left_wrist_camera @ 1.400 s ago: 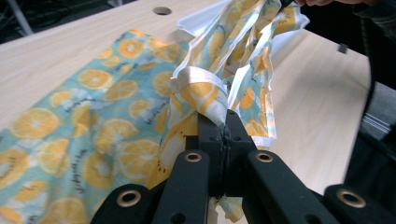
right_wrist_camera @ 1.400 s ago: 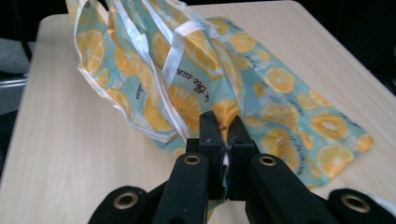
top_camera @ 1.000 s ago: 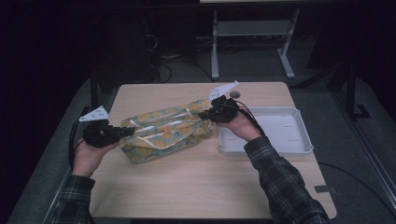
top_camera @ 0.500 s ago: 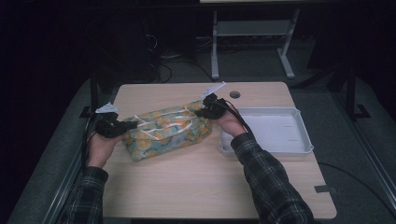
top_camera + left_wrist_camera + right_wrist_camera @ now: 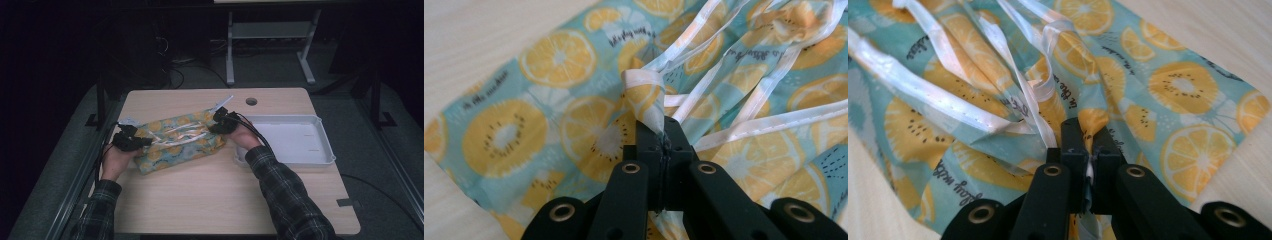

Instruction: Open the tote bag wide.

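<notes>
On a pale wooden table (image 5: 210, 195), a person pinches a fruit-print cloth (image 5: 175, 142) at both ends with two hand-held grippers. At the left end, the left gripper (image 5: 134, 141) has its black jaws clamped together on a gathered fold of the cloth, lemon and kiwi slices bunched above the tips. At the right end, the right gripper (image 5: 220, 122) is likewise closed tight on a pinch of fabric. White ribbon straps (image 5: 182, 132) lie across the cloth's middle. Just right of it sits a white tray (image 5: 320, 157).
</notes>
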A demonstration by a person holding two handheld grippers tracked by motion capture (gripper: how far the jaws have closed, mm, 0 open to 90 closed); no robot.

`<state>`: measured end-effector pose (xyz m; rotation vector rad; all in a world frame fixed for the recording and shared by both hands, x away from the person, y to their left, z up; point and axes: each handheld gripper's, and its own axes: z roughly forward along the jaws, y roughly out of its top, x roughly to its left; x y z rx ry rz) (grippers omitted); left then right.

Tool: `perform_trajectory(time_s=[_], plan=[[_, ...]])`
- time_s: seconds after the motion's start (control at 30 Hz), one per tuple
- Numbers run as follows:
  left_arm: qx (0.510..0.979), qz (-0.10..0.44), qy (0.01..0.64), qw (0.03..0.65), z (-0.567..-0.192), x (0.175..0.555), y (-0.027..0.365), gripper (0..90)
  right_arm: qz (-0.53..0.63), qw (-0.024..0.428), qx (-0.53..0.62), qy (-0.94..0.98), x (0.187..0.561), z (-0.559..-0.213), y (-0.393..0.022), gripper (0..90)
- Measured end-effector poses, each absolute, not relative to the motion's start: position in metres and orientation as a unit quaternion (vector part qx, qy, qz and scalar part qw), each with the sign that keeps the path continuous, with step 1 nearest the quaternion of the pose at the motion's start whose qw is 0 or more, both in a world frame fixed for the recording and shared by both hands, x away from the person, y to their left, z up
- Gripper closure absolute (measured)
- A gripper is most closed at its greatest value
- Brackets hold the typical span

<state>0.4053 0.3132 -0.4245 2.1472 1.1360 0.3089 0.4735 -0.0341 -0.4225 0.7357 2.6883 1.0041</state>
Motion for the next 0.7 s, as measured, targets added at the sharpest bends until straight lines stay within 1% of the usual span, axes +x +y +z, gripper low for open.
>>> perform_trajectory(time_s=[0.03, 0.07, 0.17, 0.4, 0.5, 0.57, 0.7], plan=[[0.824, 0.119, 0.437, 0.34, -0.425, 0.404, 0.313, 88.9, 0.334, 0.089, 0.244, 0.906, 0.472, -0.422, -0.033, 87.3], [0.827, 0.12, 0.434, 0.337, -0.424, 0.404, 0.313, 88.9, 0.329, 0.099, 0.232, 0.91, 0.47, -0.42, -0.033, 87.4], [0.828, 0.116, 0.434, 0.336, -0.425, 0.404, 0.312, 88.9, 0.326, 0.097, 0.232, 0.911, 0.469, -0.42, -0.032, 87.4], [0.846, 0.096, 0.418, 0.317, -0.431, 0.401, 0.307, 88.9, 0.323, 0.087, 0.223, 0.915, 0.462, -0.426, -0.032, 87.5], [0.853, 0.091, 0.412, 0.307, -0.432, 0.4, 0.306, 88.9, 0.332, 0.072, 0.224, 0.914, 0.459, -0.428, -0.034, 87.5], [0.861, 0.093, 0.402, 0.297, -0.433, 0.397, 0.304, 89.0, 0.329, 0.071, 0.216, 0.917, 0.457, -0.428, -0.036, 87.5], [0.866, 0.085, 0.394, 0.295, -0.436, 0.392, 0.302, 88.9, 0.325, 0.062, 0.204, 0.921, 0.447, -0.428, -0.035, 87.5]])
